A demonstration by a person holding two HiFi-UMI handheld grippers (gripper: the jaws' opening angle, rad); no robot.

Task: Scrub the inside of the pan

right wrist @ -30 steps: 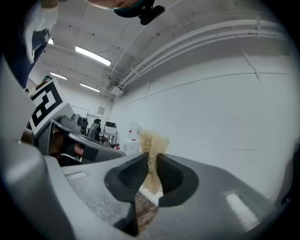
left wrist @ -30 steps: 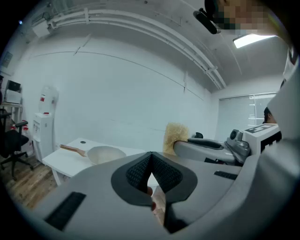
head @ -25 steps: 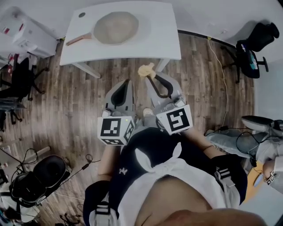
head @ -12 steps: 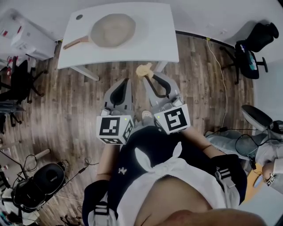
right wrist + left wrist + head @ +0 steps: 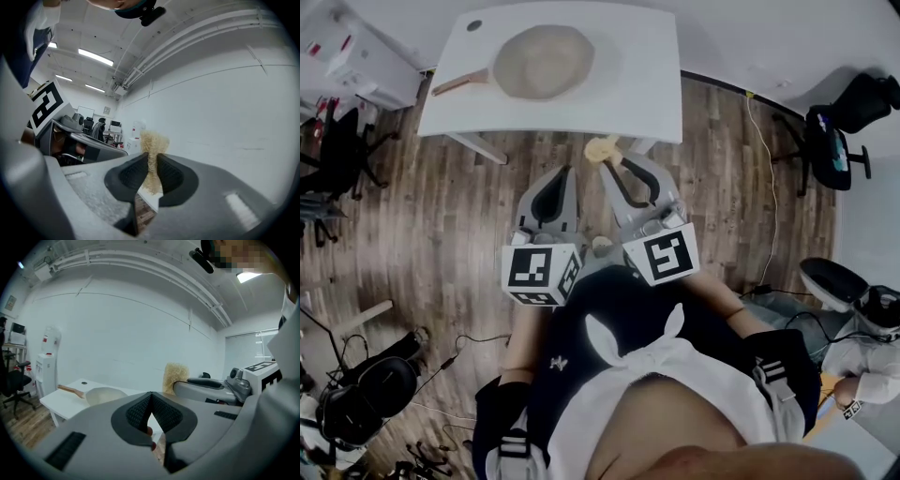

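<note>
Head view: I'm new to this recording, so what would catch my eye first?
A pale pan lies on the white table at the top. Nearer, short of the table, the right gripper clamps a tan fibrous scrubber, beside the left gripper, shut on nothing.

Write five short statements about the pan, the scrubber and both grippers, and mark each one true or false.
1. The pale round pan with a wooden handle sits on the white table. True.
2. The right gripper holds nothing. False: it is shut on a tan fibrous scrubber.
3. The left gripper has its jaws together with nothing between them. True.
4. The scrubber touches the inside of the pan. False: it is held over the wooden floor, short of the table.
5. In the head view the handle points right. False: it points left.
</note>
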